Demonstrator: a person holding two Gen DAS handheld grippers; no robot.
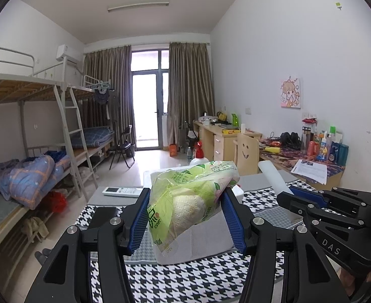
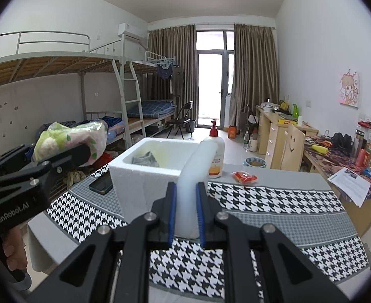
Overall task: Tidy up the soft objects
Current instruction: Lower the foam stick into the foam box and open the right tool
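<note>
The worktop (image 2: 273, 202) carried a cloth (image 2: 261, 197) in black-and-white houndstooth with finer grey bands, lying flat across most of its surface. On the cloth, toward the far left corner, stood a white foam box (image 2: 145, 174), square, thick-walled and grainy, with a crumpled grey rag (image 2: 146, 160) in its bottom. A white pump bottle (image 2: 217, 156) with a red head stood just beside the box's right wall, and a small red packet (image 2: 244, 177) lay near the far edge to its right. A dark phone (image 2: 102, 184) lay flat on the grey band to the left of the box.

The left tongs (image 1: 185, 217) were spread about halfway and clenched on a tissue pack (image 1: 193, 197): a soft, puffy bundle in crinkled green printed plastic, with white dimpled paper showing through. The blue ribbed pads (image 1: 138, 219) pressed its two sides, and the pack hung above the worktop in front of the foam box. In the right wrist view the same pack showed at the left, raised clear of the cloth.

The right tongs (image 2: 186, 212) were nearly closed, gripping a white foam strip (image 2: 193, 176), smooth, slightly translucent and bent, which rose from between the pads toward the box's near right corner.
</note>
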